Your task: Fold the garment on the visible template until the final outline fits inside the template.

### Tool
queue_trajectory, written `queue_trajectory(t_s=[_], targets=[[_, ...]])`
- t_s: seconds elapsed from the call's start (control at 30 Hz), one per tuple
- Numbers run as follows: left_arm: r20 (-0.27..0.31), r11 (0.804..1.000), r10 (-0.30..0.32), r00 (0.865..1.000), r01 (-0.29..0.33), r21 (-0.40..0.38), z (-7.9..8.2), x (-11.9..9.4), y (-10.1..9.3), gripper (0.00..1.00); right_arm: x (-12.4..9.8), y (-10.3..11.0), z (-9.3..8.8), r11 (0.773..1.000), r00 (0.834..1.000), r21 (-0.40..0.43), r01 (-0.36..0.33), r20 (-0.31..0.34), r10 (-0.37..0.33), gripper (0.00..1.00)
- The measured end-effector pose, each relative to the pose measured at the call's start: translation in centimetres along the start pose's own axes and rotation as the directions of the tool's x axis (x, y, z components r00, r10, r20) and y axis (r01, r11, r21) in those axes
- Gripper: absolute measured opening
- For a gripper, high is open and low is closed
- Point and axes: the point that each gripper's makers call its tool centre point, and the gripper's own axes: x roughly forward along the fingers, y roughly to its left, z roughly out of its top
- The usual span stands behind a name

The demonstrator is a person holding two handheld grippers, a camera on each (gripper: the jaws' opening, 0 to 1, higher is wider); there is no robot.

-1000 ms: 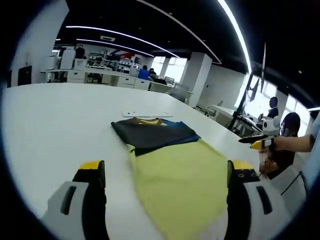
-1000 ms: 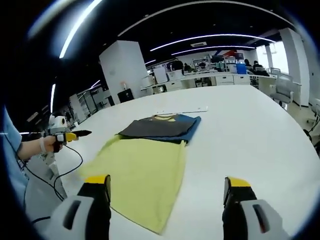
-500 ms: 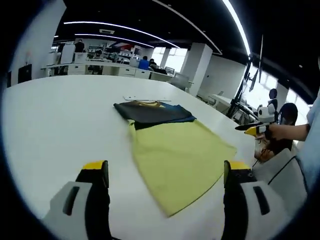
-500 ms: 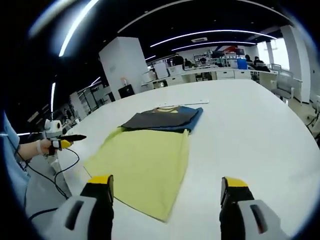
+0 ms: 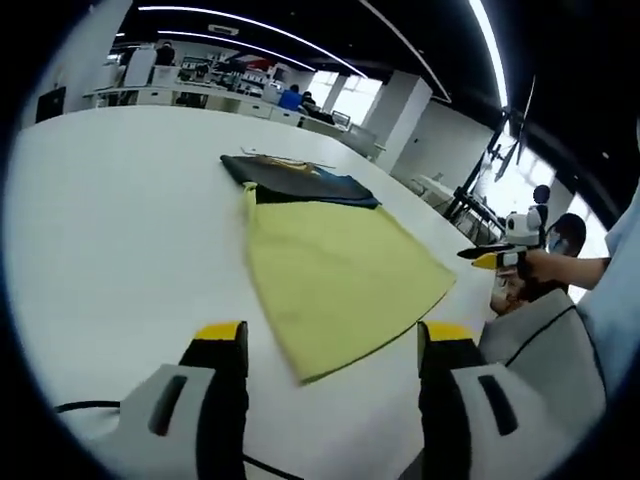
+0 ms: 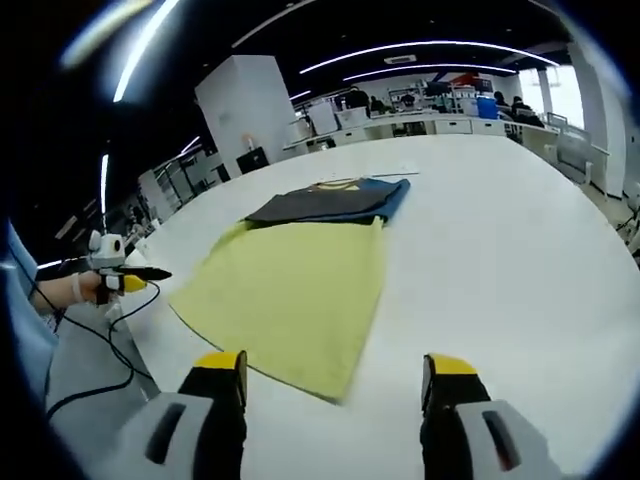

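Left gripper view: the folded garment (image 5: 300,182) is seen upper centre on the yellow template (image 5: 335,275), while both the left gripper (image 5: 335,345) and right gripper (image 6: 335,375) are held wide open, empty.

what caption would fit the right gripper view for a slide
Open right gripper poised over a white table, facing a yellow garment with a dark folded garment at its far end.
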Motion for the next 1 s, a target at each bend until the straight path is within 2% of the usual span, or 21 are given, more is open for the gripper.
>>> queue_trajectory(t_s=[0.17, 0.3, 0.4, 0.47, 0.63, 0.83, 1.0], targets=[[-0.023, 0.999, 0.019, 1.0, -0.02, -0.036, -0.9, -0.2, 0.1, 0.5, 0.5, -0.5, -1.2, 1.0, 0.999, 0.019, 0.003, -0.038, -0.002, 0.46], [-0.037, 0.999, 0.024, 0.999, -0.026, -0.045, -1.4, -0.2, 0.4, 0.47, 0.7, -1.0, -1.9, 0.999, 0.999, 0.046, 0.008, -0.054, -0.005, 0.37], [-0.049, 0.996, 0.042, 0.998, -0.046, -0.072, -1.7, -0.1, 0.6, 0.38, 0.9, -1.1, -2.1, 0.998, 0.998, 0.055, 0.009, -0.062, -0.006, 0.34], [-0.053, 0.996, 0.045, 0.998, -0.049, -0.075, -1.9, 0.0, 0.7, 0.37, 0.9, -1.0, -2.1, 0.998, 0.998, 0.055, 0.008, -0.062, -0.004, 0.33], [-0.103, 0.989, 0.091, 0.991, -0.102, -0.103, -3.0, 0.2, 1.6, 0.32, 1.0, -0.9, -2.4, 0.998, 0.997, 0.06, 0.003, -0.074, 0.001, 0.3], [-0.11, 0.984, 0.102, 0.989, -0.117, -0.137, -3.3, 0.2, 1.7, 0.23, 1.1, -1.0, -2.6, 0.998, 0.997, 0.067, -0.001, -0.079, 0.006, 0.26], [-0.117, 0.973, 0.107, 0.987, -0.128, -0.194, -3.6, 0.4, 1.9, 0.14, 1.1, -0.7, -2.7, 0.995, 0.996, 0.095, -0.019, -0.081, 0.027, 0.17]])
